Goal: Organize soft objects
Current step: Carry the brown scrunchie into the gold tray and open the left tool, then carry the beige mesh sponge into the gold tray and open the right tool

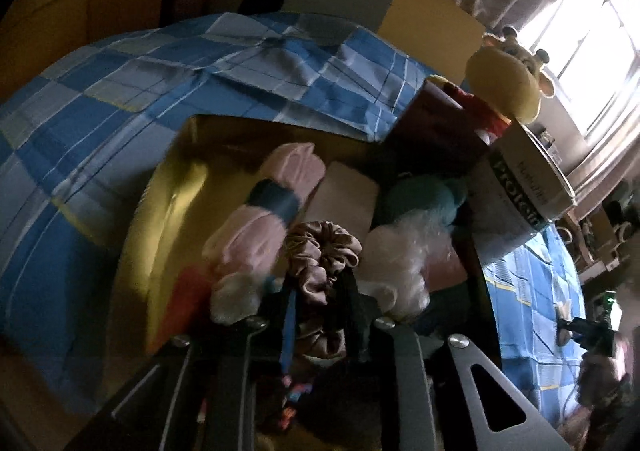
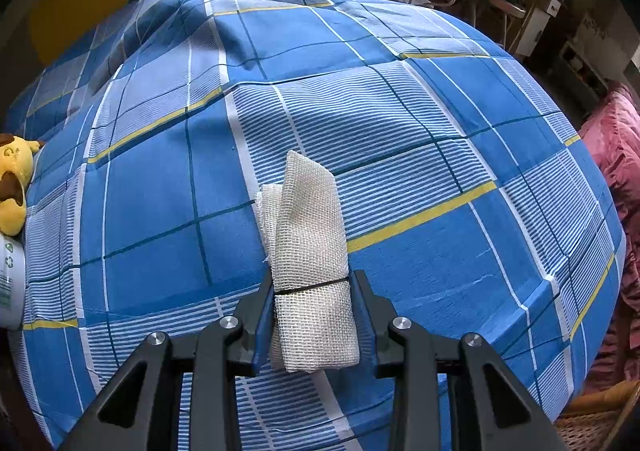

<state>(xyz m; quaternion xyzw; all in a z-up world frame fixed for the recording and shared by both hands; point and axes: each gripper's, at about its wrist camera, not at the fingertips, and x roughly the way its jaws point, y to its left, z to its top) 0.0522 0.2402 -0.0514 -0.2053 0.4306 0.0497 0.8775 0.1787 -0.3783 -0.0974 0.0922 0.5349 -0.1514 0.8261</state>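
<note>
My left gripper point(image 1: 320, 287) is shut on a dusty-pink satin scrunchie point(image 1: 324, 255) and holds it over an open cardboard box point(image 1: 168, 187). In the box lie a rolled pink cloth with a blue band point(image 1: 276, 195), a pink pad point(image 1: 344, 195) and a white and teal plush toy point(image 1: 404, 251). My right gripper point(image 2: 312, 283) is shut on a rolled white mesh cloth point(image 2: 312, 251) tied with a black band, above the blue checked bedspread point(image 2: 400, 131).
A yellow plush giraffe point(image 1: 508, 79) and red items stick out of a second box point(image 1: 520, 179) at the right. A yellow plush toy point(image 2: 14, 183) lies at the bed's left edge. A pink blanket point(image 2: 616, 179) and cluttered shelves point(image 2: 540, 11) are at the right.
</note>
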